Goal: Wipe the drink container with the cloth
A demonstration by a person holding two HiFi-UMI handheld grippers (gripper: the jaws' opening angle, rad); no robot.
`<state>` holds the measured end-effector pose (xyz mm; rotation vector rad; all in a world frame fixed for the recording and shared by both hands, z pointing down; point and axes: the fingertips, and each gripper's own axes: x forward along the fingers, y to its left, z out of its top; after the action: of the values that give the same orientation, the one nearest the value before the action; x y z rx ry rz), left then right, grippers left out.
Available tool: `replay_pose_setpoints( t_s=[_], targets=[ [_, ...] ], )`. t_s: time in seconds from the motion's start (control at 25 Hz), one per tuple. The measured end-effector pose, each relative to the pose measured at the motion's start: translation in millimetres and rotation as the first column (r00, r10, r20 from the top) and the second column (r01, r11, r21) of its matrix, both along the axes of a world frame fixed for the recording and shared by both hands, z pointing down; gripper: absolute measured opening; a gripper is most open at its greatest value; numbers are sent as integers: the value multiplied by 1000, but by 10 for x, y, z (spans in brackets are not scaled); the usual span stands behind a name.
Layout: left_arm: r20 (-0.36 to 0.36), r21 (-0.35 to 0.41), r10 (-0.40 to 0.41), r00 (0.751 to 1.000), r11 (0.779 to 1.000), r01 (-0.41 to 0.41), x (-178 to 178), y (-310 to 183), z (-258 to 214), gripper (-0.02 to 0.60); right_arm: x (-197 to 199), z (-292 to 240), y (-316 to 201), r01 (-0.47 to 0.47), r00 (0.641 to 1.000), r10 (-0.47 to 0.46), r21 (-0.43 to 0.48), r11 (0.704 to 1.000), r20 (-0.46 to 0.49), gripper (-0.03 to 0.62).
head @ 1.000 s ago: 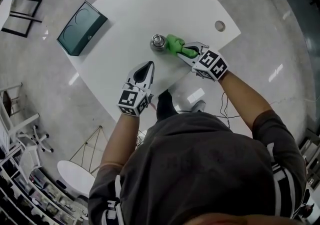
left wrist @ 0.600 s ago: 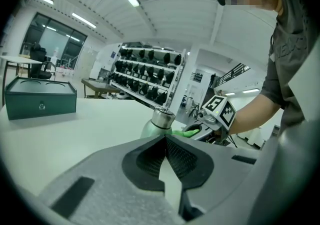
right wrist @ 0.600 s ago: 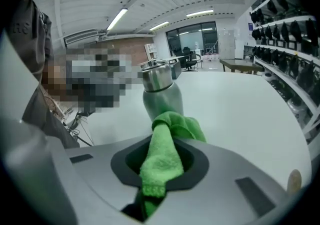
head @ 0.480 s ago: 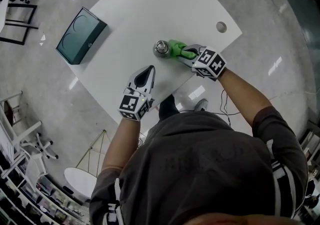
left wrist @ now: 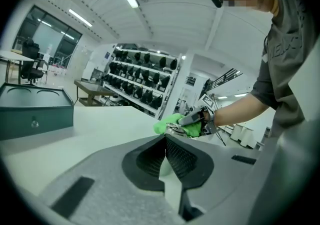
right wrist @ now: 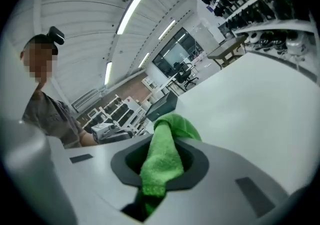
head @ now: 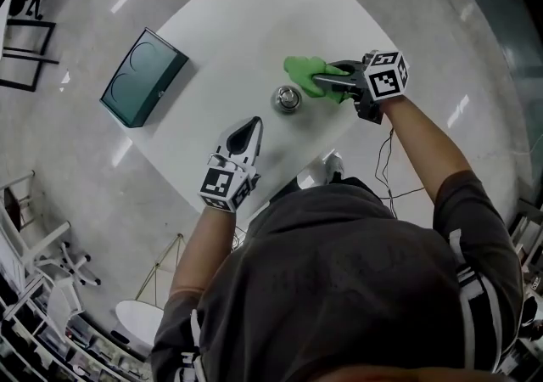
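Head view from above a white tabletop (head: 229, 24): the steel drink container (head: 287, 99) stands upright, lid uppermost, about midway across the tabletop and nearer the edge where the person stands. The right gripper (head: 321, 80) reaches in from the right-hand edge with its jaws clamped on a bright green cloth (head: 307, 73), which bunches out past the jaw tips just beside the container on its far right side; whether cloth and container touch cannot be told. The right gripper view shows the cloth (right wrist: 161, 161) pinched in a thick fold between that gripper's jaws. The left gripper (head: 252, 123) sits close to the near edge, short of the container, pointing towards it, with its jaws pressed fully together and nothing between them. The left gripper view looks along those closed jaws to the container's metal top (left wrist: 174, 127) and the green cloth (left wrist: 166, 122) behind it. A dark green box (head: 140, 76) lies at the tabletop's left edge, well apart from the rest
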<state>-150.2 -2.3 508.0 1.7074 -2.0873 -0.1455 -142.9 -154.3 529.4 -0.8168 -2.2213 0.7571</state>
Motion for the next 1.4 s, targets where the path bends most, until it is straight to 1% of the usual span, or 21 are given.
replay_pose_setpoints(
  t_s=[0.12, 0.28, 0.4, 0.48, 0.52, 0.56, 0.64, 0.68, 0.72, 0.76, 0.84, 0.96, 1.04, 1.08, 1.16, 1.24, 1.32, 1.36, 1.4],
  targets=[
    [-7, -8, -31, 1000, 999, 31, -108, 53, -11, 6, -19, 110, 120, 84, 996, -85, -43, 996, -27, 37],
    [-6, -33, -76, 997, 997, 76, -191, 95, 10, 6, -42, 343, 159, 147, 986, -152, -66, 987, -69, 37],
    [3, -52, -116, 993, 992, 116, -220, 44, 2, 6, -2, 531, 106, 229, 968, -229, -11, 973, -100, 37],
    [9, -66, -144, 990, 987, 144, -226, 16, -3, 6, 30, 614, 77, 307, 948, -299, 60, 950, -113, 37],
    [11, -72, -160, 987, 984, 160, -242, 26, 6, 6, 36, 657, 91, 355, 932, -343, 107, 929, -119, 37],
    [11, -78, -177, 984, 981, 177, -277, 49, 32, 6, 25, 712, 122, 408, 912, -391, 156, 900, -127, 37],
    [10, -86, -213, 977, 973, 213, -388, 98, 122, 6, -47, 833, 199, 510, 860, -490, 236, 827, -143, 37],
    [7, -90, -233, 973, 968, 232, -441, 112, 168, 6, -92, 876, 229, 553, 833, -533, 254, 794, -148, 37],
    [3, -92, -253, 967, 963, 253, -481, 120, 205, 6, -137, 899, 250, 588, 808, -569, 256, 767, -150, 37],
    [-2, -92, -274, 962, 958, 273, -510, 125, 234, 6, -187, 903, 262, 615, 787, -599, 245, 749, -147, 37],
    [-8, -87, -310, 951, 947, 308, -556, 138, 265, 6, -323, 850, 267, 650, 759, -638, 200, 733, -128, 37],
    [-5, -82, -359, 933, 930, 357, -595, 174, 248, 5, -595, 636, 301, 688, 726, -684, 95, 720, -74, 37],
    [-1, -82, -391, 920, 917, 390, -599, 218, 223, 6, -759, 470, 394, 715, 699, -714, 19, 699, -30, 37],
    [-1, -83, -408, 913, 910, 406, -597, 247, 213, 6, -814, 391, 463, 731, 682, -731, -21, 682, -8, 37],
    [-5, -83, -441, 898, 895, 439, -591, 307, 196, 5, -857, 263, 622, 770, 635, -772, -97, 630, 29, 37],
    [-8, -83, -472, 882, 879, 470, -574, 362, 191, 6, -825, 227, 773, 813, 576, -816, -143, 565, 49, 37],
    [-6, -89, -499, 867, 864, 496, -546, 427, 209, 6, -750, 299, 888, 851, 514, -857, -151, 503, 44, 37],
    [-6, -92, -511, 859, 856, 509, -530, 461, 219, 6, -712, 362, 926, 866, 487, -873, -146, 478, 33, 37],
    [-6, -95, -524, 852, 848, 521, -514, 494, 228, 5, -684, 432, 952, 877, 466, -884, -140, 460, 19, 37]
  ],
)
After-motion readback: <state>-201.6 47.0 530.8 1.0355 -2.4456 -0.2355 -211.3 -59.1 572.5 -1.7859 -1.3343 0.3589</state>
